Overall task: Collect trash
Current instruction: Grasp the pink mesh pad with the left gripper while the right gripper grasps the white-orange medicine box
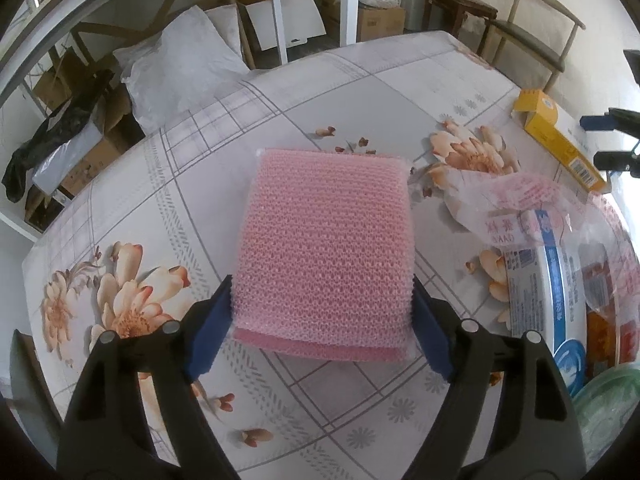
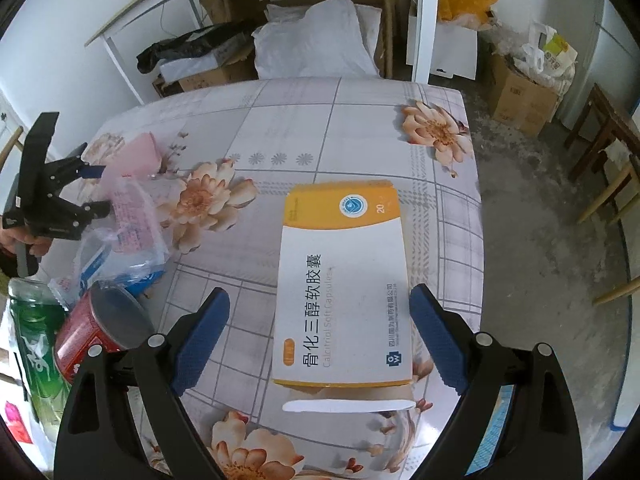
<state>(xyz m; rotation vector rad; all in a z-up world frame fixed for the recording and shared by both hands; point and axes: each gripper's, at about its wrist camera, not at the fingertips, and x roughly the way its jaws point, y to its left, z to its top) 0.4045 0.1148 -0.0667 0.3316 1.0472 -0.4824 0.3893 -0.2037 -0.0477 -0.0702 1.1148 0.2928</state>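
Note:
A pink mesh sponge (image 1: 324, 236) in clear wrap lies flat on the flowered tablecloth (image 1: 120, 208). My left gripper (image 1: 322, 312) straddles its near end, and both blue pads lie against its side edges with no gap showing. A white and yellow medicine box (image 2: 344, 280) lies on the cloth with its near flap open. My right gripper (image 2: 320, 332) stands open around the box's near end: the right pad is close to its edge, the left pad well clear. The right wrist view also catches the left gripper (image 2: 98, 190) at the far left, held by a hand.
A crumpled plastic bag (image 1: 532, 208) over a blue and white round tub lies right of the sponge. A red can (image 2: 92, 328) and a green pack (image 2: 36, 340) sit at the left. The table's edge (image 2: 476, 200) drops to concrete floor with chairs and cardboard boxes.

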